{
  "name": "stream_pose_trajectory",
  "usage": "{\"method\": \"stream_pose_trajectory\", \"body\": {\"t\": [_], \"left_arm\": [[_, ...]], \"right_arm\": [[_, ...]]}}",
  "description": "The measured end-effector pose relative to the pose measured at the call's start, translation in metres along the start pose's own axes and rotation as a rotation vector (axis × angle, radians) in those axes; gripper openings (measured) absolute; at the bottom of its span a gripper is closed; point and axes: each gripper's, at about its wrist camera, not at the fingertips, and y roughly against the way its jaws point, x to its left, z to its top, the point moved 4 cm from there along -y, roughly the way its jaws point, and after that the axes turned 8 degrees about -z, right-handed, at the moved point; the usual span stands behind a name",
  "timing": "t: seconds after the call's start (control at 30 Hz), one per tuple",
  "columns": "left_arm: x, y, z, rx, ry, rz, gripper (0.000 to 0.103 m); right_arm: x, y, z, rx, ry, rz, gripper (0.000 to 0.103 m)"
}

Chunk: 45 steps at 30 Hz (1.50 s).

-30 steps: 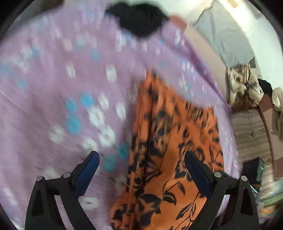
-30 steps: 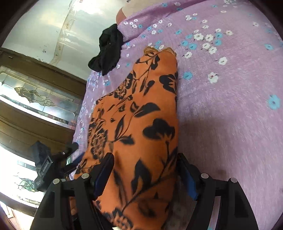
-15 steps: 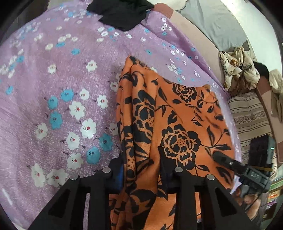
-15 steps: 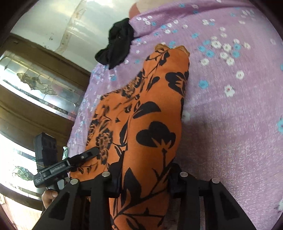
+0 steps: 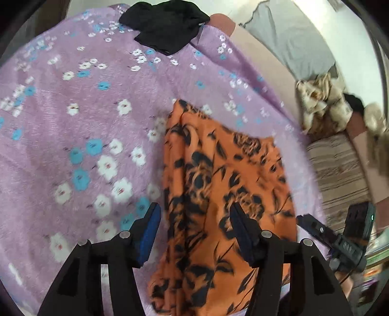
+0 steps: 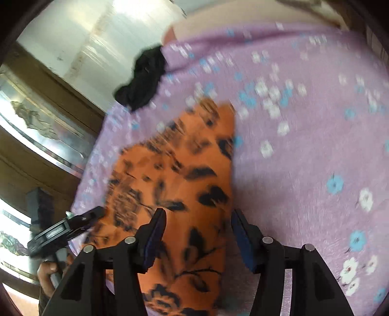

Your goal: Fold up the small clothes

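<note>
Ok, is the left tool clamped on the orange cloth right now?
No, the left tool has its fingers spread apart, with the orange cloth lying loose between them on the purple bedspread.

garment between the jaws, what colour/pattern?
Orange with a black floral print; the garment shows best in the left wrist view.

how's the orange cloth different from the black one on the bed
The orange cloth carries a black floral print; the black cloth is plain. The orange cloth lies spread long and fairly flat near both open grippers; the black cloth sits bunched in a heap at the far edge of the purple bedspread. The orange cloth looks larger. Both rest on the bedspread, ungripped.
</note>
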Motion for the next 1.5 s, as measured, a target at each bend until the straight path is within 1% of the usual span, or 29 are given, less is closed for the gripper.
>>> {"method": "stream_pose_trajectory", "body": {"t": [0.03, 0.07, 0.1, 0.13, 0.17, 0.2, 0.23, 0.3, 0.33, 0.37, 0.4, 0.47, 0.5, 0.53, 0.6, 0.7, 0.9, 1.0, 1.07, 1.1, 1.13, 1.3, 1.37, 1.43, 1.47, 1.5], "left_arm": [[0.004, -0.007, 0.002, 0.017, 0.005, 0.016, 0.031], [0.012, -0.018, 0.001, 0.064, 0.020, 0.044, 0.025], [0.022, -0.025, 0.000, 0.074, 0.070, 0.036, 0.025], [0.027, -0.026, 0.001, 0.069, 0.109, 0.017, 0.025], [0.025, -0.023, 0.003, 0.057, 0.120, 0.004, 0.025], [0.018, -0.019, 0.003, 0.040, 0.094, 0.007, 0.025], [0.012, -0.015, 0.002, 0.036, 0.071, 0.017, 0.026], [-0.002, -0.009, 0.000, 0.044, 0.026, 0.059, 0.029], [-0.008, -0.004, -0.002, 0.038, 0.006, 0.067, 0.037], [-0.015, 0.000, -0.004, 0.024, -0.019, 0.077, 0.041], [-0.018, 0.002, -0.006, 0.014, -0.035, 0.094, 0.049], [-0.021, 0.000, -0.017, 0.017, -0.085, 0.160, 0.050], [-0.015, -0.005, -0.023, 0.040, -0.105, 0.211, 0.050], [-0.008, -0.016, -0.028, 0.071, -0.095, 0.237, 0.049], [-0.002, -0.013, -0.032, 0.050, -0.070, 0.221, 0.049], [-0.012, -0.007, -0.030, 0.032, -0.107, 0.248, 0.049], [-0.032, 0.000, -0.034, -0.002, -0.159, 0.265, 0.050], [-0.029, 0.002, -0.044, 0.009, -0.164, 0.269, 0.052], [-0.021, -0.004, -0.053, 0.035, -0.176, 0.310, 0.054], [-0.017, -0.006, -0.055, 0.033, -0.169, 0.310, 0.057], [-0.014, -0.005, -0.055, 0.020, -0.157, 0.310, 0.062], [-0.018, -0.006, -0.051, 0.024, -0.171, 0.324, 0.063], [-0.020, -0.003, -0.049, 0.017, -0.169, 0.311, 0.063], [-0.025, 0.004, -0.045, 0.000, -0.157, 0.263, 0.064], [-0.027, 0.008, -0.040, -0.014, -0.152, 0.223, 0.065], [-0.027, 0.011, -0.036, -0.027, -0.148, 0.197, 0.072]], "right_arm": [[0.007, 0.005, 0.001, -0.019, 0.023, 0.000, 0.059], [0.014, 0.006, 0.000, -0.030, 0.056, 0.001, 0.059], [0.020, 0.002, -0.002, -0.011, 0.091, -0.005, 0.059], [0.024, -0.006, -0.007, 0.031, 0.112, -0.013, 0.059], [0.024, -0.013, -0.012, 0.056, 0.125, -0.025, 0.059], [0.024, -0.018, -0.014, 0.069, 0.138, -0.040, 0.060], [0.022, -0.022, -0.017, 0.078, 0.143, -0.058, 0.060], [0.016, -0.020, -0.018, 0.078, 0.106, -0.043, 0.060], [0.015, -0.020, -0.017, 0.077, 0.090, -0.034, 0.060], [0.014, -0.018, -0.016, 0.077, 0.075, -0.022, 0.060], [0.013, -0.017, -0.015, 0.075, 0.067, -0.019, 0.060], [0.011, -0.015, -0.014, 0.069, 0.055, -0.012, 0.061], [0.010, -0.018, -0.016, 0.070, 0.055, -0.010, 0.062], [0.010, -0.021, -0.018, 0.079, 0.059, -0.015, 0.063], [0.009, -0.026, -0.020, 0.098, 0.068, -0.038, 0.064], [0.008, -0.017, -0.022, 0.088, 0.054, -0.024, 0.064], [0.002, -0.009, -0.019, 0.072, 0.021, -0.011, 0.065], [-0.003, -0.013, -0.022, 0.085, 0.004, -0.010, 0.066], [-0.007, -0.018, -0.027, 0.108, -0.004, -0.008, 0.066], [-0.008, -0.021, -0.029, 0.120, -0.007, -0.005, 0.066], [-0.009, -0.024, -0.032, 0.134, -0.010, -0.001, 0.066], [-0.012, -0.024, -0.030, 0.133, -0.027, 0.014, 0.068], [-0.014, -0.021, -0.026, 0.122, -0.032, 0.019, 0.068], [-0.017, -0.019, -0.023, 0.117, -0.055, 0.044, 0.068], [-0.019, -0.018, -0.020, 0.116, -0.074, 0.061, 0.068], [-0.022, -0.019, -0.018, 0.119, -0.093, 0.076, 0.069]]}}
